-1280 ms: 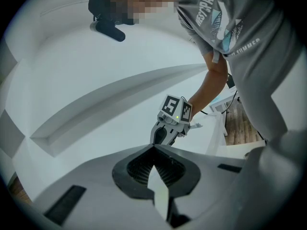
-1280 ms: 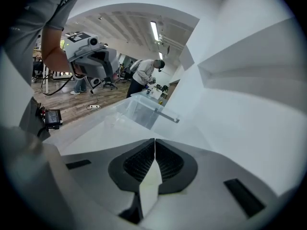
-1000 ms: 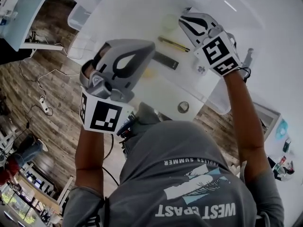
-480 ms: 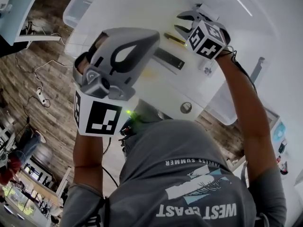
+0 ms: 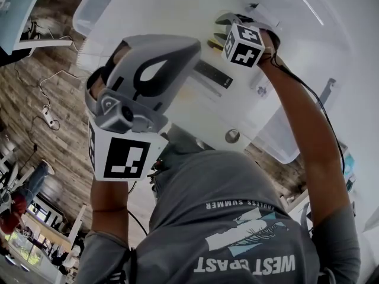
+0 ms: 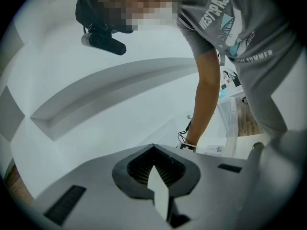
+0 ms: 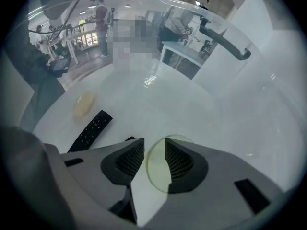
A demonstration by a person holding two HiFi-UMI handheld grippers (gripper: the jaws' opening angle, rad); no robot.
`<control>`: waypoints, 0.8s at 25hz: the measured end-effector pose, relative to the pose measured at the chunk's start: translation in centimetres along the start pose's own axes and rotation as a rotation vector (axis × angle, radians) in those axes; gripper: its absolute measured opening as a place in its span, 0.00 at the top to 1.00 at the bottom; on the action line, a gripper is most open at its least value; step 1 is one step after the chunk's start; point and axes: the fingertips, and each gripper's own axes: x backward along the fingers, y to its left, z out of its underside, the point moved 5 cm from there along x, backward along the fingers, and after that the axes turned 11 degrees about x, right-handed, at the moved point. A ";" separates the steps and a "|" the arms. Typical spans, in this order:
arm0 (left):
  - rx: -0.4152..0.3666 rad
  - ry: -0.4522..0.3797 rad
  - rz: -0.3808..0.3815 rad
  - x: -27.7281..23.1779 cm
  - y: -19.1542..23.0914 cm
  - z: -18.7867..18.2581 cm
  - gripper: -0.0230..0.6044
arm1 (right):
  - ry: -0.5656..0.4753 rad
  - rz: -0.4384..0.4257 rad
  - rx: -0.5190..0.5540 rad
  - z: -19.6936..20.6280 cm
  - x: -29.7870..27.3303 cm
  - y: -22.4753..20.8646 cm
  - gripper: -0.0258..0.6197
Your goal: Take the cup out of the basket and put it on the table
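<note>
A pale green see-through cup (image 7: pixel 156 171) stands on the white table (image 7: pixel 158 104), seen from above. My right gripper (image 7: pixel 154 143) points steeply down over it. Its jaws have just been opening, and the cup's rim shows in the gap between them with no pad pressing on it. In the head view the right gripper (image 5: pixel 220 31) and its marker cube cover the cup. My left gripper (image 5: pixel 189 46) hangs near the table's (image 5: pixel 177 5) front edge. It is shut with nothing in it, and its tips meet in the left gripper (image 6: pixel 153 147) view.
A black remote (image 5: pixel 211 76) (image 7: pixel 91 131) lies left of the cup, with a yellowish lump (image 7: pixel 84 103) beyond it. A yellow pen (image 5: pixel 214 44) lies beside the right gripper. A clear basket (image 5: pixel 278 138) with a dark handle (image 7: pixel 225 44) sits at the right edge. A clear bin (image 5: pixel 89 13) stands on the floor at left.
The right gripper has dropped onto the cup, tipped downward and spread its jaws. The cup, plain on the table a second ago, is now covered in the head view. The left gripper drifted slightly.
</note>
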 end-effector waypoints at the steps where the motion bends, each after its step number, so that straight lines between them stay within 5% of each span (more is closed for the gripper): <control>1: 0.003 -0.001 -0.004 0.0 0.1 0.1 0.95 | 0.004 -0.006 0.000 0.1 -0.3 0.1 0.74; 20: 0.004 0.011 -0.024 0.7 -0.5 0.2 0.95 | 0.023 0.002 0.005 -0.8 2.0 1.4 0.91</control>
